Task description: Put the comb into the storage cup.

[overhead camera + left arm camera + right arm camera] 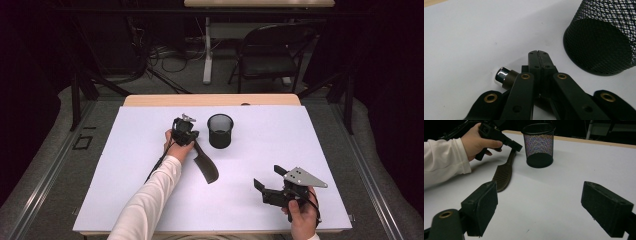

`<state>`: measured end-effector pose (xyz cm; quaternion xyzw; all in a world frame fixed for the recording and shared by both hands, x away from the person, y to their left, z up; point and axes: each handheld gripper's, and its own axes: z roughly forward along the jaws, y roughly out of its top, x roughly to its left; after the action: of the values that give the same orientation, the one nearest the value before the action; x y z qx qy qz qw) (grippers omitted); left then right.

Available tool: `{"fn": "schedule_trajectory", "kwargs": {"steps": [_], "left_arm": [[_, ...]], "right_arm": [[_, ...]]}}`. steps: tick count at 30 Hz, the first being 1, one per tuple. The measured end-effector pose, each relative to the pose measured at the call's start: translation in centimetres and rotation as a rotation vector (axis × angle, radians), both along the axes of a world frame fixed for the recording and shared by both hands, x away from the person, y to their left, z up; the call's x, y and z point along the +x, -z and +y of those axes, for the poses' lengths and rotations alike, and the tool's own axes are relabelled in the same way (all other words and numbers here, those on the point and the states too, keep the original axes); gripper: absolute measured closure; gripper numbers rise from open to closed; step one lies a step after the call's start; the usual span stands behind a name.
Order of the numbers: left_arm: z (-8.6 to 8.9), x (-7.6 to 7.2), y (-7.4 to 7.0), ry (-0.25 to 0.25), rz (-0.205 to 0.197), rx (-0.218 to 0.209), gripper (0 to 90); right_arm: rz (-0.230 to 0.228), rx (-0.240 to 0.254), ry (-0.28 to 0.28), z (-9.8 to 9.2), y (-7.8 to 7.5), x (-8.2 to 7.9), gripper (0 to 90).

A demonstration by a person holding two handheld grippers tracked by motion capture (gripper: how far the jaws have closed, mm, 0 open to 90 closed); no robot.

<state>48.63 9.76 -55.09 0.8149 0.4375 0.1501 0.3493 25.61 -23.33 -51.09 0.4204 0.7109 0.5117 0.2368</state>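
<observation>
A dark brown hairbrush (207,167) lies flat on the white mat, left of a black mesh cup (220,131). My left gripper (193,136) rests at the brush's handle end with its jaws pressed together. In the left gripper view the chrome-capped handle (507,77) pokes out from under the left jaw arm, not between the pads (534,60), and the cup (604,42) stands to the right. My right gripper (269,177) hovers open near the front right with nothing between its jaws. The right gripper view (539,205) looks toward the brush (502,176) and the cup (539,145).
The white mat (150,190) covers most of the wooden table. Its wooden far edge (210,99) shows behind the cup. A folding chair (270,50) and cables sit on the floor beyond the table.
</observation>
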Motion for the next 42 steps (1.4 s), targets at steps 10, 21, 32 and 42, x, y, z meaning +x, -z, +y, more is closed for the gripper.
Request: {"fn": "schedule_trajectory", "kwargs": {"steps": [10, 21, 32, 42], "left_arm": [[0.8, -0.1, 0.0, 0.002, 0.017, 0.008, 90.0], [2.0, -0.4, 0.0, 0.016, 0.036, 0.018, 90.0], [2.9, -1.0, 0.2, 0.039, 0.044, 0.022, 90.0], [2.9, -1.5, 0.3, 0.06, 0.047, 0.016, 90.0]], "right_arm": [[0.002, 0.001, 0.001, 0.0, 0.0, 0.0, 13.8], [0.001, -0.002, 0.001, 0.1, 0.0, 0.0, 13.9], [0.004, -0.001, 0.002, 0.1, 0.0, 0.0, 14.0], [0.003, -0.004, 0.001, 0.1, 0.1, 0.0, 14.0]]}}
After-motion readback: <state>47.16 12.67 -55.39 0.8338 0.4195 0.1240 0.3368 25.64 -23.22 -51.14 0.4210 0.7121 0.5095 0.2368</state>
